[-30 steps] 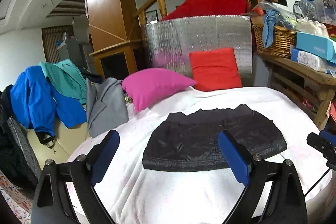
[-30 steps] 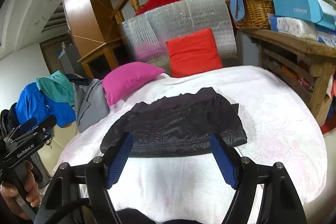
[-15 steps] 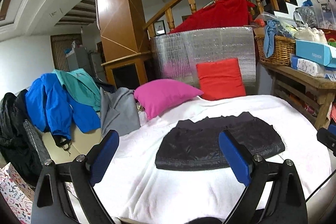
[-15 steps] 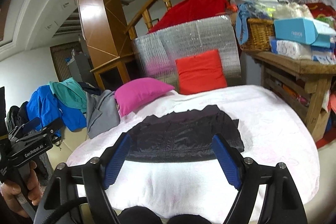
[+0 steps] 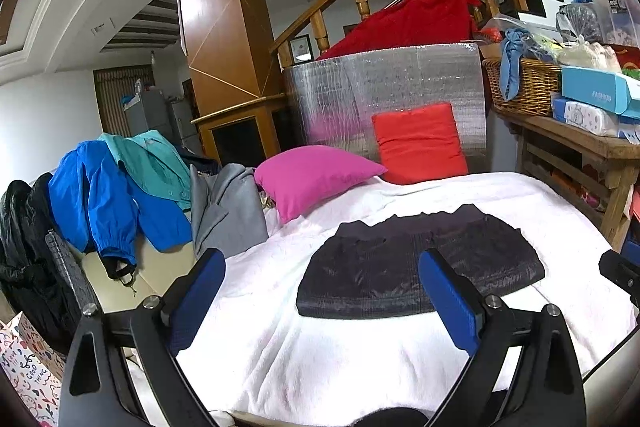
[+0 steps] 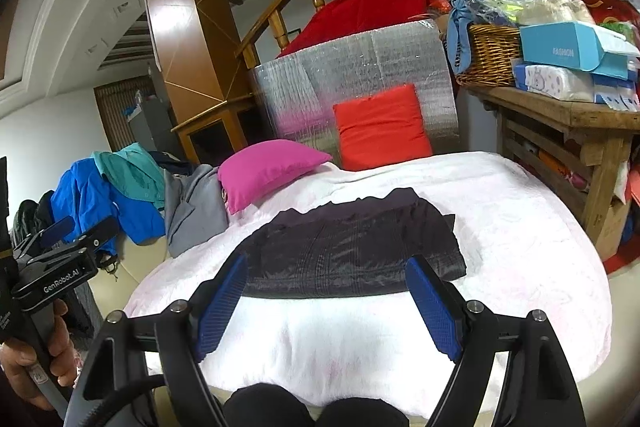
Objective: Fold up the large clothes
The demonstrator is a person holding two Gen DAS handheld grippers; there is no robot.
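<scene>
Left wrist view: both claws, left claw (image 5: 320,291) and right claw (image 6: 326,291), stand wide open and empty, backed off the folded dark garment (image 5: 420,267) on the bed (image 5: 320,367); the right's jaws have just been opening, so this fold looks finished.

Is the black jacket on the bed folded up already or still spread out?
Folded. The black jacket lies flat on the white blanket as a compact rectangle, straight front edge, no sleeves sticking out. Neither gripper touches it.

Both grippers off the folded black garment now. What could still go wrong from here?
1. The folded black shiny garment looks slippery on the fluffy white blanket; its layers may slide open.
2. The open right gripper and open left gripper hover low nearby; either could snag the near edge.
</scene>
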